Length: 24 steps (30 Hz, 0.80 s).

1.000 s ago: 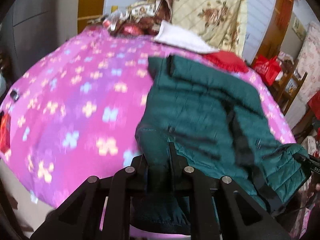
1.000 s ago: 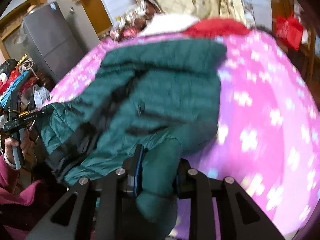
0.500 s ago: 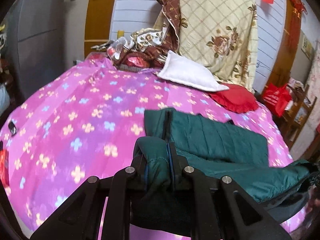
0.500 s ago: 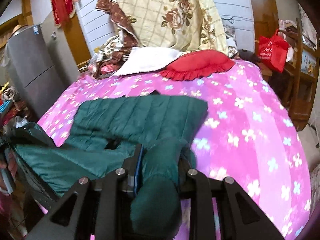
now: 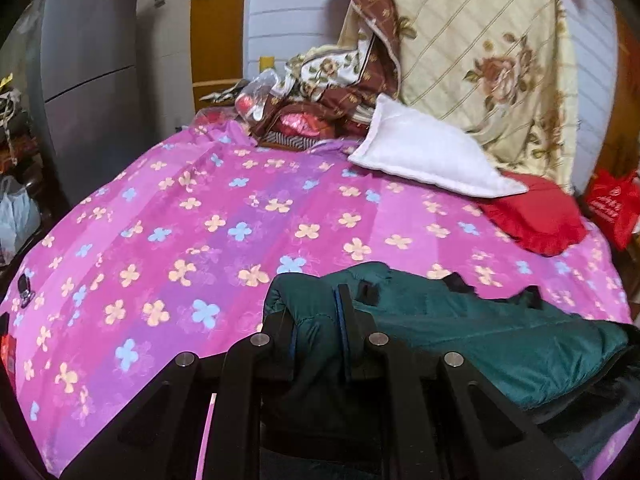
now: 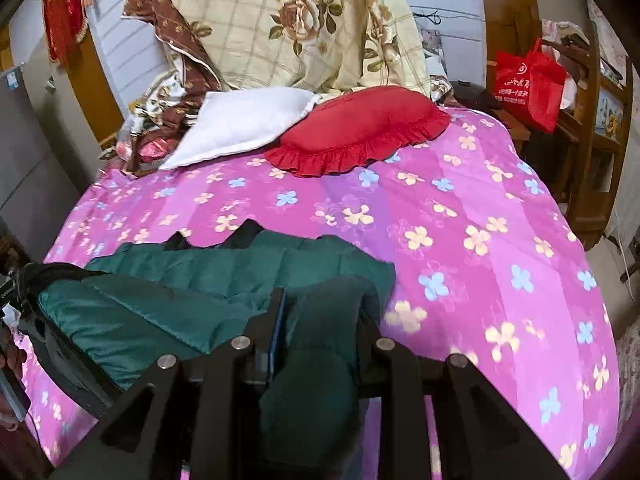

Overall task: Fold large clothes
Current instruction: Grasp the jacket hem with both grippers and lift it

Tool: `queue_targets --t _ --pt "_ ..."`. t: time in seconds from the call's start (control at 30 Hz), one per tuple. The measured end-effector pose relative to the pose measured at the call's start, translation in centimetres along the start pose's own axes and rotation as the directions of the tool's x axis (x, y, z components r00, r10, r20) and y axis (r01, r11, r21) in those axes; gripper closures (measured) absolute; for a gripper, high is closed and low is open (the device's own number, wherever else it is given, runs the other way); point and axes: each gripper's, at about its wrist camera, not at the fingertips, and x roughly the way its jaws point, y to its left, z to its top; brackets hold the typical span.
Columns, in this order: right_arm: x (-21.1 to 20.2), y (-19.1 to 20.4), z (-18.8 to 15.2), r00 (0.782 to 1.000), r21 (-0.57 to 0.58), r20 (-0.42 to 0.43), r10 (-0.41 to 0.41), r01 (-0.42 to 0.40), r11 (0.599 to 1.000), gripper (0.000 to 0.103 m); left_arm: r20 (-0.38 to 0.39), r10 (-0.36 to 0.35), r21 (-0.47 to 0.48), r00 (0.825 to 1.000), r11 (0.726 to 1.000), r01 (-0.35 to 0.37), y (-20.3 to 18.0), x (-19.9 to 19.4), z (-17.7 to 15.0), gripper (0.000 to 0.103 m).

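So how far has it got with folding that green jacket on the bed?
Partway. The green jacket already lies doubled over near the front edge of the pink flowered bedspread. In hand: the left gripper and the right gripper each clamp a bunch of its fabric. Left to do: lay those ends down, release, and square it into a compact bundle; it looks loose and rumpled.

Both fisheye views are evenly lit by soft, diffuse indoor light; no hard shadows or glare appear on the pink floral bedspread [image 5: 208,216]. Strong barrel distortion curves the bed edges, and dark vignetting fills the corners. Centre detail is sharp. Slight blur softens the bedspread's flowers at the right view's lower right.
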Motion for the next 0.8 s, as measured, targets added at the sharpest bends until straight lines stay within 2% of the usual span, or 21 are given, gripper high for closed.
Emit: queue_targets --t 0.17,0.27,0.37,0.43,0.47,0.57,0.63,0.7,0.8 --pt "5.5 -0.5 -0.6 0.998 0.010 -0.046 -0.053 0.054 0.999 0.077 -0.034 0.042 -0.017 0.999 0.999 -0.043 -1.0 3.7 -1.1 0.103" --pt "6.9 -0.1 -1.6 0.997 -0.020 -0.027 -0.074 0.073 0.997 0.075 -0.033 0.059 -0.015 0.998 0.998 -0.059 -1.4 4.6 -1.5 0.103" --pt "7.1 -0.5 -1.3 0.998 0.002 -0.037 -0.052 0.052 0.999 0.073 -0.037 0.057 -0.023 0.998 0.998 -0.058 -1.6 4.9 -1.5 0.103" --pt "6.9 -1.0 -1.0 0.999 0.032 -0.050 -0.021 0.022 0.999 0.068 -0.043 0.049 -0.038 0.998 0.998 -0.051 -1.3 5.1 -1.5 0.103" --pt "6.4 -1.3 -0.8 0.999 0.053 -0.048 0.008 -0.006 0.999 0.066 -0.045 0.045 -0.044 0.998 0.998 -0.047 -1.3 5.2 -1.5 0.103" --pt "4.0 -2.0 -0.8 0.997 0.092 0.006 0.074 -0.074 0.993 0.049 -0.049 0.039 -0.044 0.998 0.998 -0.042 -1.4 5.3 -1.5 0.103" --pt "1.6 -2.2 -1.2 0.994 0.094 0.065 0.092 -0.098 0.991 0.033 -0.051 0.039 -0.044 0.998 0.998 -0.041 -1.4 5.3 -1.5 0.103" --pt "-1.5 -2.5 -1.9 0.987 0.077 0.141 0.077 -0.089 0.993 0.030 -0.053 0.035 -0.047 0.998 0.998 -0.037 -1.4 5.4 -1.5 0.103" --pt "-4.5 -2.3 -3.2 0.979 0.050 0.178 0.099 -0.109 0.993 0.030 -0.059 0.015 -0.063 0.998 0.998 -0.019 -1.1 5.3 -1.5 0.098"
